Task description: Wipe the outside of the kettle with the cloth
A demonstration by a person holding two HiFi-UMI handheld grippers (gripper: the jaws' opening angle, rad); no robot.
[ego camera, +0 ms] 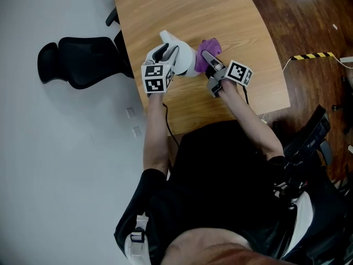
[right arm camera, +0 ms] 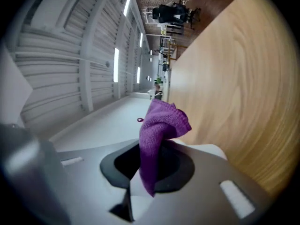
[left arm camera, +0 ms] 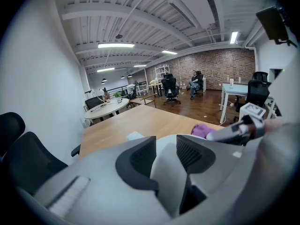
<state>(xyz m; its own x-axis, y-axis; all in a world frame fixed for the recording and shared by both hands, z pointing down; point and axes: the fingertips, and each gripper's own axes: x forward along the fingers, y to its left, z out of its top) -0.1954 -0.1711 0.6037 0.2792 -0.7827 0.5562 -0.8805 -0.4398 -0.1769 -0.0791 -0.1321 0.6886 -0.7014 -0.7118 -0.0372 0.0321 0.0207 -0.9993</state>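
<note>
Setting: wooden table (ego camera: 220, 15), seen from above; a black chair (ego camera: 77, 59) stands off its left edge on the pale floor.
Kettle: white kettle (ego camera: 186, 58) stands on the table near the front edge, spout toward the far side.
Left gripper: left gripper (ego camera: 167, 52) sits at the kettle's left side, pointing down at a slant, its marker cube (ego camera: 157, 77) toward the person.
Left fingers: in the left gripper view the dark fingers (left arm camera: 138, 161) stand partly apart and clamped on a white part of the kettle that fills the gap between them; it looks like the handle.
Cloth: purple cloth (ego camera: 210, 48) is off the table, held up at the kettle's right side. Whether it presses on the kettle wall cannot be told.
Right gripper: right gripper (ego camera: 206, 57) comes in from the right, about level and rolled onto its side.
Right fingers: in the right gripper view they are closed together on a fold of the cloth, which sticks out past the tips in a loose peak.
Arms: both of the person's forearms reach forward over the front edge of the table.
</note>
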